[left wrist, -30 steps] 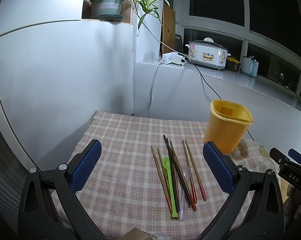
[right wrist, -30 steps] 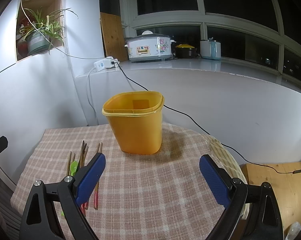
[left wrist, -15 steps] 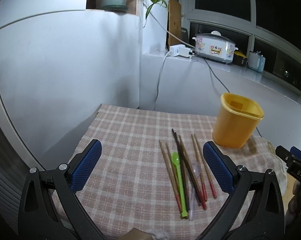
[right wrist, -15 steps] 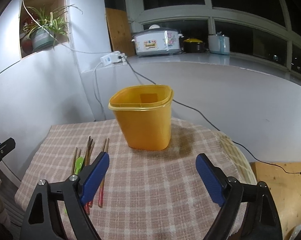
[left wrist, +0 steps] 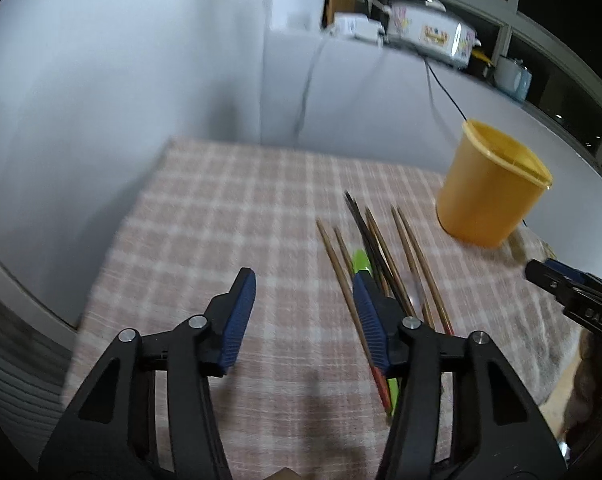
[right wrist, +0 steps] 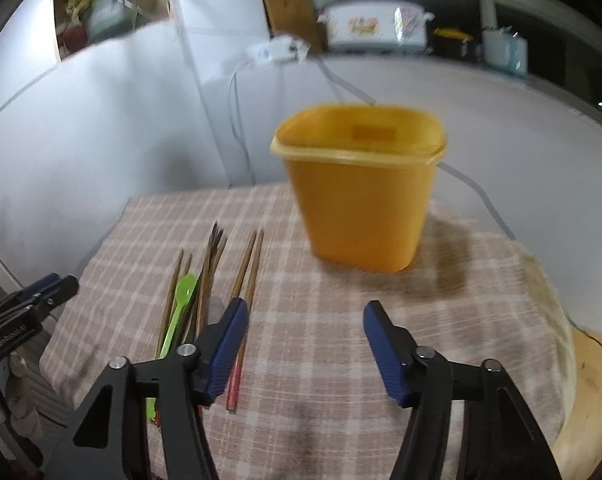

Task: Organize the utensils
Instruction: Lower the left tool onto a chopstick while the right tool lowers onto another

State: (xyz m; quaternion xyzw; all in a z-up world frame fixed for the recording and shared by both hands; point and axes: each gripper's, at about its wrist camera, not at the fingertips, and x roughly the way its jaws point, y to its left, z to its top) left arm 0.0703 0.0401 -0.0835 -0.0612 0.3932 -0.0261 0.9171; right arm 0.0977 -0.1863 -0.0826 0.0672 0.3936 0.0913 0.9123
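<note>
Several wooden chopsticks (left wrist: 405, 240) lie in a loose bundle on the checked tablecloth (left wrist: 229, 216), with a green plastic spoon (left wrist: 361, 262) among them. A yellow container (left wrist: 489, 192) stands upright behind and to the right of them. My left gripper (left wrist: 303, 280) hovers low over bare cloth just left of the bundle, its jaws closing with nothing between them. In the right wrist view my right gripper (right wrist: 305, 308) is over bare cloth between the chopsticks (right wrist: 247, 268) and the yellow container (right wrist: 361, 200), its jaws also closing on nothing. The green spoon (right wrist: 183, 292) lies left of it.
A white wall borders the table on the left and at the back. On the ledge behind sit a rice cooker (left wrist: 429, 34) and a power strip (left wrist: 353, 26), whose cable hangs down. A woven mat (right wrist: 549, 300) lies at the table's right edge.
Both grippers have dropped lower and closer to the table and tilted down. Their jaws have narrowed from wide open to about half. The utensils and the container have not moved.
</note>
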